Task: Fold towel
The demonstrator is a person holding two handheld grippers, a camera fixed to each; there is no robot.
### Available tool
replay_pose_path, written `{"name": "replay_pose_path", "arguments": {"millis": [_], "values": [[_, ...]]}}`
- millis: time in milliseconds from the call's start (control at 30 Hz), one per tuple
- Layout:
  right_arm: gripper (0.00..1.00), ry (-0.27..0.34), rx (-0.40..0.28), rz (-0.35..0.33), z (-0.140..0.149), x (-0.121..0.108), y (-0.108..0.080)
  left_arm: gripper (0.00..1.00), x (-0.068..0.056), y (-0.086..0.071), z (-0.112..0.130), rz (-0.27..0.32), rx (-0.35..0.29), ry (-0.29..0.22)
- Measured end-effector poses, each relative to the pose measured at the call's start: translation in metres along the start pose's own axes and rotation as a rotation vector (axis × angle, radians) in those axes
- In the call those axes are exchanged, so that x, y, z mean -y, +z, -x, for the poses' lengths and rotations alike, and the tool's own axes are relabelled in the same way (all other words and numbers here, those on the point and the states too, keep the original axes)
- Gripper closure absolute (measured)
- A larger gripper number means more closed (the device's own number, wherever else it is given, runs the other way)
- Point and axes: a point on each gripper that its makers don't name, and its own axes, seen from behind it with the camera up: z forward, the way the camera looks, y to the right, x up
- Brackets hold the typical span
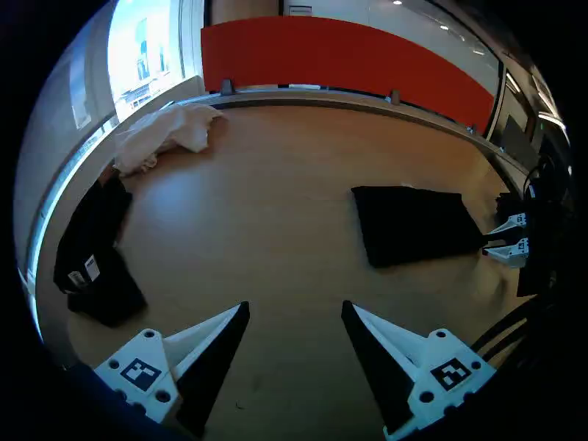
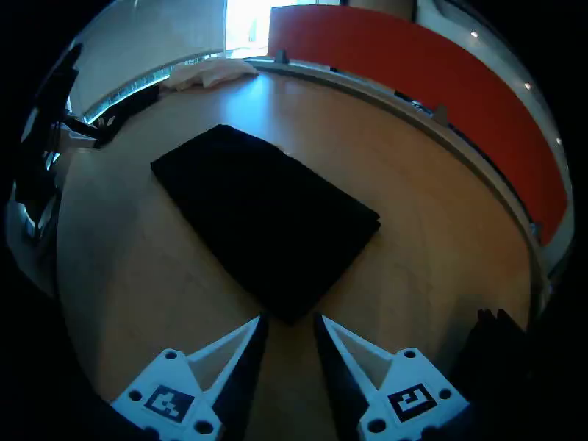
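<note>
Pale wooden surface (image 1: 294, 169), bowed by the lens. A long orange-red partition panel (image 1: 353, 59) runs along its far edge, with a bright window (image 1: 143, 51) at far left. A crumpled white cloth pile (image 1: 165, 132) sits in the far-left corner. A black bundle with white tags (image 1: 95, 257) lies at the left edge.

Folded black rectangular towel (image 2: 264, 220) lies flat on the surface, well apart from the white pile.

Right claw (image 2: 290, 317): narrow gap, low over the wood. The towel's near corner sits just at the fingertips, not pinched.

Left claw (image 1: 294, 305): spread wide, empty, bare wood between the fingers. The towel lies well ahead of it, off to the right.
</note>
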Motion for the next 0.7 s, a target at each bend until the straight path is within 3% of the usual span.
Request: {"name": "replay_pose_path", "arguments": {"millis": [133,367,700], "values": [[0.74,0.001,-0.003,0.001,-0.0009,0.0006,0.0007,0.07,0.0006,-0.0003,0.0013,-0.001,0.002,0.001],[0.90,-0.004,-0.015,0.008,-0.0035,0.0012,-0.0004,0.07,0.0023,-0.0003,0.0040,0.000,0.008,-0.005],[0.94,-0.006,-0.009,-0.012,-0.0046,0.0063,-0.0001,0.07,0.0038,-0.0010,0.0066,-0.001,0.011,-0.010]]}}
